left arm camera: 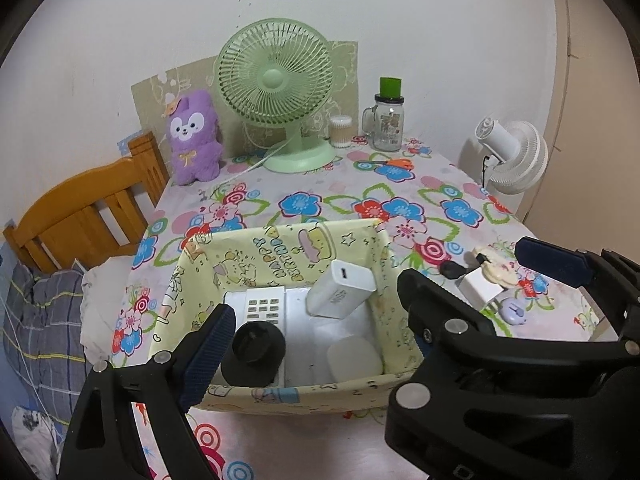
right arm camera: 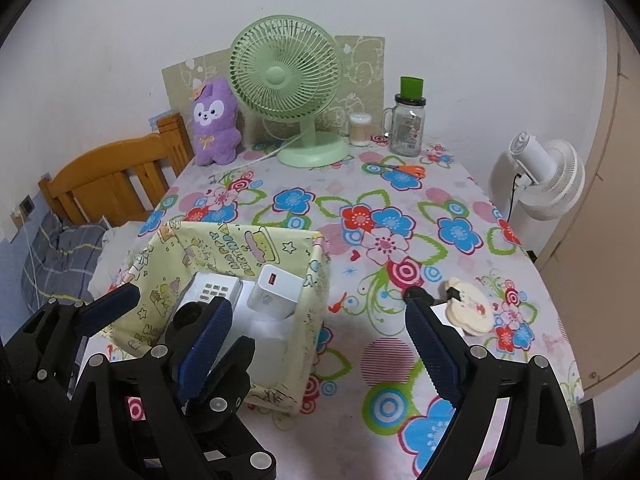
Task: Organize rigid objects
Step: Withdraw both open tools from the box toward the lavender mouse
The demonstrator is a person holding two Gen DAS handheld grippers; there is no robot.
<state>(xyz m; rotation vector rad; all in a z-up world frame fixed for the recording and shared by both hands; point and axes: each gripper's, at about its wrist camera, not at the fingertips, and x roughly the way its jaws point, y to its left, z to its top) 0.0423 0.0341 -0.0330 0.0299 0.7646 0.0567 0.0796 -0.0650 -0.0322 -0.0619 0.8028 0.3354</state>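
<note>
Yellow fabric bin [left arm camera: 280, 248] holding a white charger [left arm camera: 340, 290] sits on the table [left arm camera: 360, 200], directly ahead of the spread, empty left hand-held gripper [left arm camera: 312, 312]; right hand-held gripper [right arm camera: 320, 328] also spread.

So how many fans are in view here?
2. A green desk fan stands at the back of the table beside the purple plush; a white fan sits past the table's right edge. None seems hidden.
</note>
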